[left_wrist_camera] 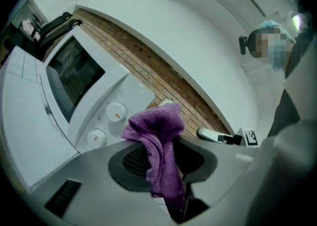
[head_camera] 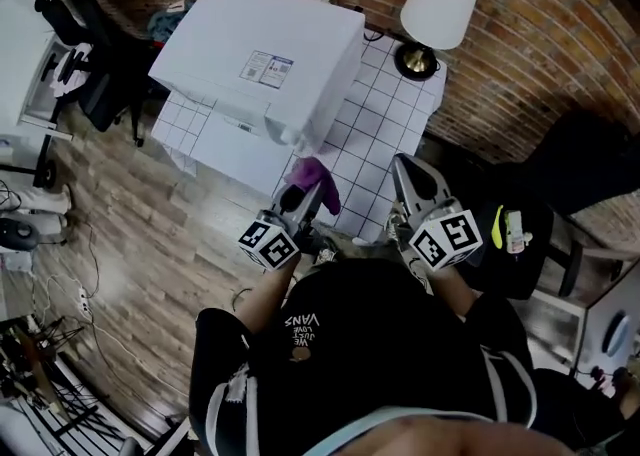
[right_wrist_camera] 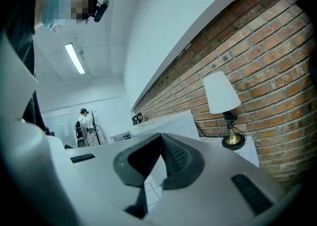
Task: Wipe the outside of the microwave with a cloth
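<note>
Brick wall (head_camera: pixel 540 34) is seen behind a white tiled table (head_camera: pixel 385 134), on which the white microwave (head_camera: pixel 260 64) and a lamp (head_camera: pixel 438 4) are set. The left gripper (head_camera: pixel 305 199) is clamped on a purple cloth (left_wrist_camera: pixel 158 136). The fabric is pinched between the two jaws, bunched above their tips and trailing down between the pads. Just beyond the jaw tips, to their left, the microwave's front is seen, with its dark door window and two round dials (left_wrist_camera: pixel 116 112). Whether cloth and microwave touch cannot be told. The right gripper (head_camera: pixel 403 166) is held with its jaws pressed together at the tips, nothing between them. Beyond them lies the tiled table, with the lamp off to their right.
</note>
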A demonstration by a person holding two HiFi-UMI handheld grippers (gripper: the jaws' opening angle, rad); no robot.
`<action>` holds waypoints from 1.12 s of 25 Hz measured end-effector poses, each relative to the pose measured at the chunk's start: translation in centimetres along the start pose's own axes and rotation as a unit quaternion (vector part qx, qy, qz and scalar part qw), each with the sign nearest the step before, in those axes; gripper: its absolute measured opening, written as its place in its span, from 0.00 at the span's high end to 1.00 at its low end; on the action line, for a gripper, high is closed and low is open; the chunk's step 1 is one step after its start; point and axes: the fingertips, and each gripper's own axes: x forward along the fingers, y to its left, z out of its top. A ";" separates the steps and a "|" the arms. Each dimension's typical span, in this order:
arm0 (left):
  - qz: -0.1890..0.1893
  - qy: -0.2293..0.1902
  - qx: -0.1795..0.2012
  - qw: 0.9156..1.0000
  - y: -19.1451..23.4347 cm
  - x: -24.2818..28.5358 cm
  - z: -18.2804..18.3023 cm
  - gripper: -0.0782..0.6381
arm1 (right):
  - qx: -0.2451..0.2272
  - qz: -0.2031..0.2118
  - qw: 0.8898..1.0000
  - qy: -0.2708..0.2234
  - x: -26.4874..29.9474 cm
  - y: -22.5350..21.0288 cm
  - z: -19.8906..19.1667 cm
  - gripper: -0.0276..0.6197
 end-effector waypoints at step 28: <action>0.112 -0.041 0.285 0.951 1.9 -11.3 11.6 0.71 | -0.042 -0.022 0.999 -0.019 2.4 7.6 -2.2 0.96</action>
